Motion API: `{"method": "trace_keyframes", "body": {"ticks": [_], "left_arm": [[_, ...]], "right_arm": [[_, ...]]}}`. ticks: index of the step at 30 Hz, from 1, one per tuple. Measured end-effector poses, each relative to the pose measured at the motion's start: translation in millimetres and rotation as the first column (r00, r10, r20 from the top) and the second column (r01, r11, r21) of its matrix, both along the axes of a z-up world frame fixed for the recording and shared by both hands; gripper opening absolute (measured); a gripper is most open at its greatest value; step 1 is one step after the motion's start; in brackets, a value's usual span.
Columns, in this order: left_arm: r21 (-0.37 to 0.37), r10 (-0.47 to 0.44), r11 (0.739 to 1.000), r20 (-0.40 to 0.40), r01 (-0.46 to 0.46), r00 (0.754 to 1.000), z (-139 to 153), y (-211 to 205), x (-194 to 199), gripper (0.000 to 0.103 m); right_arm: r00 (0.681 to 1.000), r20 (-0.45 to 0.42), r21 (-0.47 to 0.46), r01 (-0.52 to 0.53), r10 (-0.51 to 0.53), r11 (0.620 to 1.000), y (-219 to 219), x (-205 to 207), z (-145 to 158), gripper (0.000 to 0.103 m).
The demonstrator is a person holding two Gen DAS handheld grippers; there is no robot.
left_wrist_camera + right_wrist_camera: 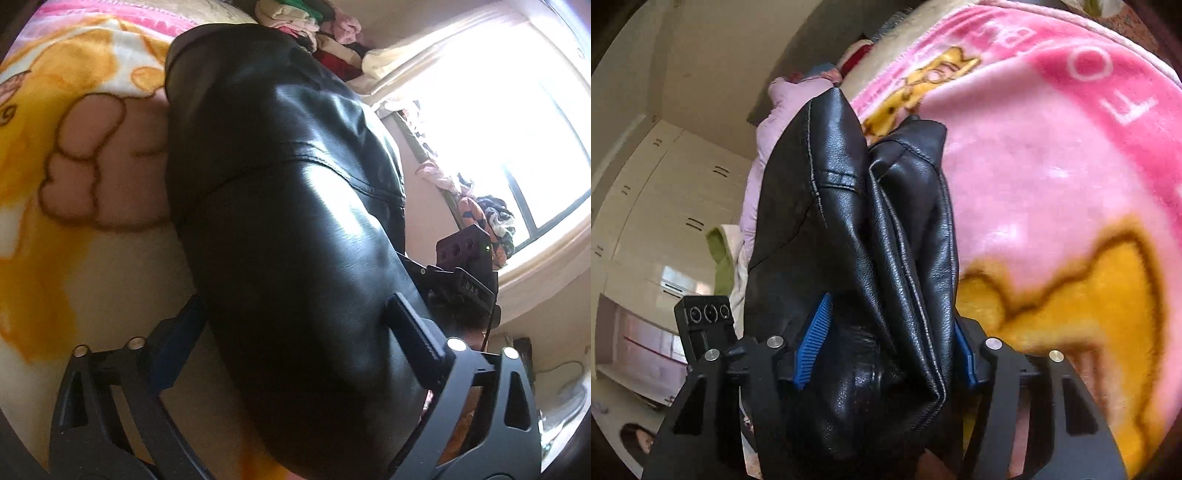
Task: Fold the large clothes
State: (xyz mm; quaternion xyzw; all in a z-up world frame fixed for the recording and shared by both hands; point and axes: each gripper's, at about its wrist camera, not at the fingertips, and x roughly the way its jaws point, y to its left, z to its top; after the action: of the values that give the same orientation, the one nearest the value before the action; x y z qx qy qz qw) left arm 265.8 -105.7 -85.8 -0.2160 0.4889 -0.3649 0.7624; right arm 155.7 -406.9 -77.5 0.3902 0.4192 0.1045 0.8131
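A black leather jacket (280, 206) fills the middle of the left wrist view, lifted over a bed. My left gripper (295, 332) is shut on a thick smooth bulge of it, with a pad on each side. In the right wrist view the same jacket (849, 229) hangs in bunched folds with stitched seams. My right gripper (886, 350) is shut on those folds, its blue pads (812, 343) pressed against both sides. The other gripper's body (461, 273) shows just right of the jacket in the left wrist view, and at the lower left in the right wrist view (705, 328).
A pink and yellow cartoon blanket (1052, 184) covers the bed below, also in the left wrist view (74, 147). A pile of clothes (317, 22) lies at the bed's far end. A bright window (498, 129) is at right. White cupboards (665, 184) stand at left.
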Motion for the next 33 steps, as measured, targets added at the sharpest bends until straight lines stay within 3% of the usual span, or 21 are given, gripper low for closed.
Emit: {"method": "trace_keyframes", "body": {"ticks": [5, 12, 16, 19, 28, 33], "left_arm": [[0.006, 0.031, 1.000, -0.007, -0.031, 1.000, 7, 24, 8, 0.085], [0.152, 0.174, 0.972, 0.026, -0.176, 0.984, 23, 86, 17, 0.085], [0.172, 0.224, 0.959, 0.025, -0.225, 0.974, 26, 110, 20, 0.085], [0.161, 0.231, 0.960, 0.006, -0.229, 0.973, 25, 117, 22, 0.085], [0.228, 0.198, 0.951, 0.063, -0.207, 0.978, 33, 100, 16, 0.085], [0.229, 0.197, 0.952, 0.058, -0.205, 0.979, 32, 98, 17, 0.087]], "right_arm": [[0.999, 0.044, -0.038, -0.014, 0.016, 0.999, 34, 5, 19, 0.053], [0.991, 0.096, -0.134, -0.084, 0.098, 0.987, 113, 50, 28, 0.050], [0.983, 0.143, -0.165, -0.090, 0.114, 0.982, 141, 65, 34, 0.047], [0.984, 0.132, -0.210, -0.093, 0.122, 0.973, 145, 70, 38, 0.047], [0.992, 0.089, -0.198, -0.070, 0.089, 0.978, 135, 63, 25, 0.049], [0.995, 0.073, -0.284, -0.048, 0.072, 0.958, 143, 61, 33, 0.055]]}}
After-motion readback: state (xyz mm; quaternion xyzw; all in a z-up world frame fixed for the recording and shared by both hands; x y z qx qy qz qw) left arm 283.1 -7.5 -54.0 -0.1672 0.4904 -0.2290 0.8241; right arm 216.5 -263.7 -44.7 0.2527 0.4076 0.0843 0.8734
